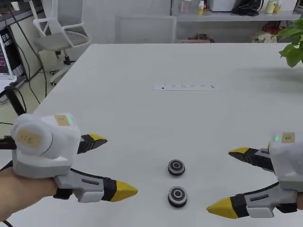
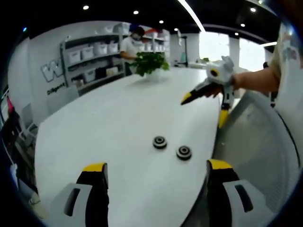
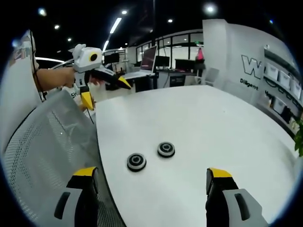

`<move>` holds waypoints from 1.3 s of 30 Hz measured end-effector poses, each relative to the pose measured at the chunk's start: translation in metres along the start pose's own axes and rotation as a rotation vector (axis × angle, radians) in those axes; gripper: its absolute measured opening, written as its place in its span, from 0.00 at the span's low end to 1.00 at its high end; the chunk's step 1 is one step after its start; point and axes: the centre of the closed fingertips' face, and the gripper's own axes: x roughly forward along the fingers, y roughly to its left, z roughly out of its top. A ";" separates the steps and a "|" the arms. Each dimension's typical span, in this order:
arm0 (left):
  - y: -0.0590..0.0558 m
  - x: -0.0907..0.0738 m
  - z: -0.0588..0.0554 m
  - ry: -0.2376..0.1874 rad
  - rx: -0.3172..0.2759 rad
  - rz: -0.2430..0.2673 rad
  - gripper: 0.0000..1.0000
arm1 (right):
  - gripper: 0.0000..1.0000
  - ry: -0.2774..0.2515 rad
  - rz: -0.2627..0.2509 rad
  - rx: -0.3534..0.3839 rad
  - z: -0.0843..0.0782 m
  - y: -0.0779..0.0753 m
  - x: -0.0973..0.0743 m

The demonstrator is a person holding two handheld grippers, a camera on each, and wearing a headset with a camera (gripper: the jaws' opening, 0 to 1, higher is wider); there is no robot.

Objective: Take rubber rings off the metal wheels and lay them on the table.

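Two small metal wheels, each wearing a black rubber ring, lie flat side by side near the front edge of the white table (image 1: 156,113): the farther wheel (image 1: 176,167) (image 2: 160,142) (image 3: 166,149) and the nearer wheel (image 1: 177,196) (image 2: 183,152) (image 3: 136,161). My left gripper (image 1: 115,164) (image 2: 156,166) (image 3: 107,93) hovers left of them, open and empty. On the opposite side my right gripper (image 1: 226,179) (image 3: 150,172) (image 2: 203,111) faces them, open too, with nothing between its yellow-tipped fingers. Neither gripper touches a wheel.
A thin white label strip (image 1: 187,87) lies mid-table. A potted plant (image 1: 293,45) stands at the far right, a white office chair (image 1: 57,33) beyond the far left corner. A grey mesh chair back (image 3: 42,151) sits close to the table's front edge.
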 end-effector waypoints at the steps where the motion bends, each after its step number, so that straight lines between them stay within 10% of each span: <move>1: 0.001 0.001 -0.001 -0.001 -0.001 -0.001 0.87 | 0.94 0.004 0.003 -0.006 -0.001 0.000 0.001; 39: -0.017 0.031 -0.003 0.024 0.039 -0.116 0.82 | 0.82 0.040 0.087 -0.104 -0.010 0.004 0.028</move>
